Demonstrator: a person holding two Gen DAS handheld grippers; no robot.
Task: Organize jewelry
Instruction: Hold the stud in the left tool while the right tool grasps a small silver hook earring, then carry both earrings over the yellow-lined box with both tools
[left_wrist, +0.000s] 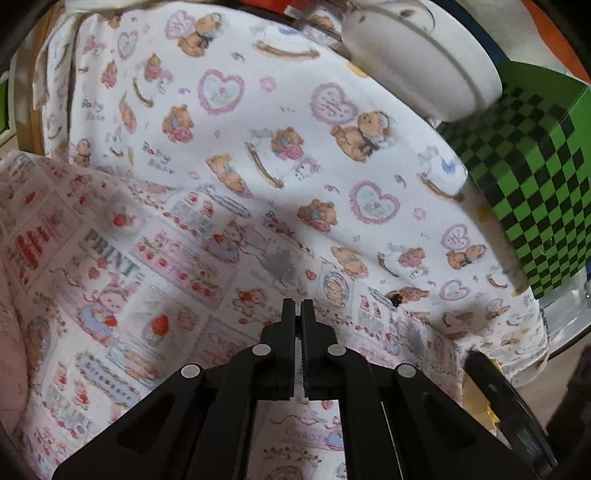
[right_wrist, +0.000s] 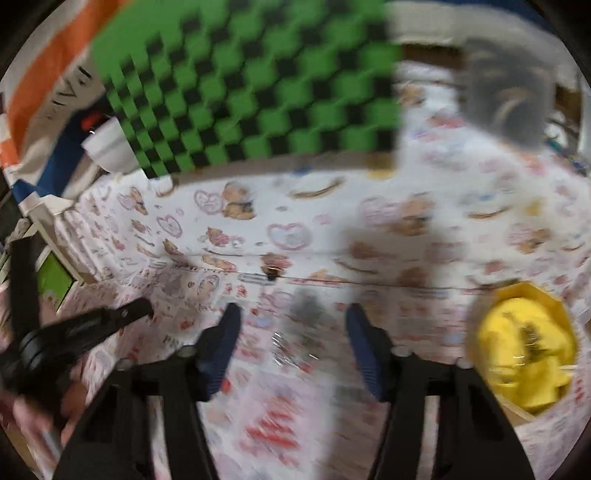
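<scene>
My left gripper (left_wrist: 297, 306) is shut with nothing visible between its fingers, held over the printed cloth (left_wrist: 166, 266). It also shows in the right wrist view, where the left gripper (right_wrist: 146, 306) reaches in from the left with a hand behind it. My right gripper (right_wrist: 293, 321) is open above the cloth; a small glittering piece (right_wrist: 291, 350), too blurred to name, lies between its blue pads (right_wrist: 225, 332) without touching them. A small dark item (left_wrist: 395, 297) sits at the seam between the two cloths. At the right stands a yellow-lined box (right_wrist: 554, 306) with something dark inside.
A green and black checkered box (left_wrist: 535, 177) stands at the back right, with a white round object (left_wrist: 424, 62) beside it. A teddy-bear cloth (left_wrist: 295, 110) covers the rear surface. A grey translucent container (right_wrist: 506, 99) sits far right, and a white cup (right_wrist: 107, 147) far left.
</scene>
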